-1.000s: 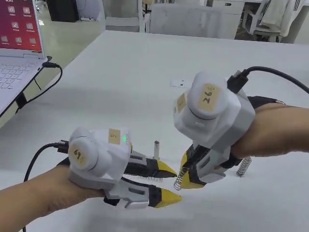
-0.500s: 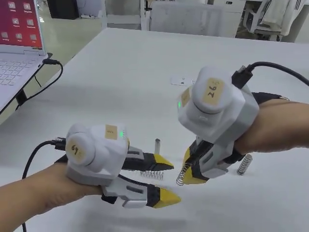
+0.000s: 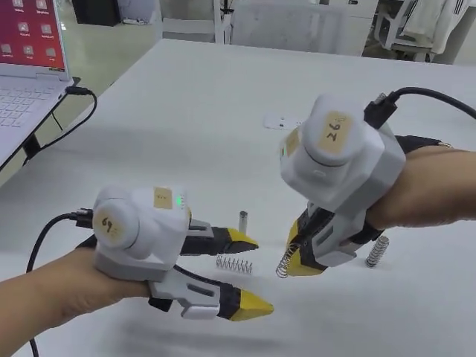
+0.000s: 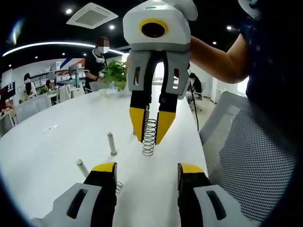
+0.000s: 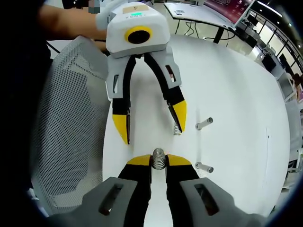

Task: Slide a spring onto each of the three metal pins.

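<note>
Spring number one (image 3: 233, 264), a small coil of bare metal wire, is lying flat on the white tabletop (image 3: 186, 111), right in the gap between the black, yellow-tipped jaws of the left gripper (image 3: 256, 274). Those jaws are spread wide and aren't gripping anything. The spring sits just beside one tip, and I can't tell if it's touching. Just past it a short silver metal pin (image 3: 242, 222) stands upright, and the left gripper view picks up a second pin (image 4: 82, 167) near that gripper's left jaw. Moving right, the right gripper (image 3: 297, 266) has its jaws squeezed onto a second coiled spring (image 3: 282, 266), pinched near its top between the yellow tips and hanging tilted below them. Far right, a third spring (image 3: 377, 251) sits at a tilt on the table, apart from both grippers.
</note>
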Available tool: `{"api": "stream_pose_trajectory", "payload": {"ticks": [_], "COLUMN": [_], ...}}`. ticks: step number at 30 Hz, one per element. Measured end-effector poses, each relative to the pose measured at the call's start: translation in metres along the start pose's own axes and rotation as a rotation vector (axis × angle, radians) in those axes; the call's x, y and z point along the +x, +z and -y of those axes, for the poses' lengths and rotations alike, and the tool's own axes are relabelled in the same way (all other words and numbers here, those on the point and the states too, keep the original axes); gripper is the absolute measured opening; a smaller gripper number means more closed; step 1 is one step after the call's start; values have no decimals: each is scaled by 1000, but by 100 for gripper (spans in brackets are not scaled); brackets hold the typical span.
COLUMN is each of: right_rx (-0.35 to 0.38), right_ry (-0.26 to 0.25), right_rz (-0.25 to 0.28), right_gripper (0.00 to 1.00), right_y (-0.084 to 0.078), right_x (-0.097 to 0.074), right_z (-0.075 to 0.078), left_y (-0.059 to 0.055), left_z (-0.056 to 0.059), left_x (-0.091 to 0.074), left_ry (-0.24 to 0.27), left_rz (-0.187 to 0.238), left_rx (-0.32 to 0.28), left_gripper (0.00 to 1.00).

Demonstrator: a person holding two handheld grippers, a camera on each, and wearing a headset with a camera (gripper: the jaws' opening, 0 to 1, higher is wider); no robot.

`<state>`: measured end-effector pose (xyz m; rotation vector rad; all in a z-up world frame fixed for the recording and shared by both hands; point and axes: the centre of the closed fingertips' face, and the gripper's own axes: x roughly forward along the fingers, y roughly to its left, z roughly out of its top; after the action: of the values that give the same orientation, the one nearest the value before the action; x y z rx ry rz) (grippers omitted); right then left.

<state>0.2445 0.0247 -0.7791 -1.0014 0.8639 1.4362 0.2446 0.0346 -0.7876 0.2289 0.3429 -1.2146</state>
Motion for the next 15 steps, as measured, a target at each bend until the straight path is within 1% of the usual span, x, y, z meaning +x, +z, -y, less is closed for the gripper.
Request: {"api": "stream_pose_trajectory", "payload": {"ticks": [10, 15], "right_rx": [9, 6], "right_ry": [-10, -17], "right_rz": [-8, -25], "right_gripper": [8, 8], "right_y": [-3, -6], "right_x": [-4, -5], "right_z": [6, 9], "left_y": [3, 0], "left_z": [-8, -9], "left_x": [-9, -13], "left_ry": [27, 38], "left_rz": [19, 22], "left_rx": [-14, -25], "left_gripper": [51, 53]}}
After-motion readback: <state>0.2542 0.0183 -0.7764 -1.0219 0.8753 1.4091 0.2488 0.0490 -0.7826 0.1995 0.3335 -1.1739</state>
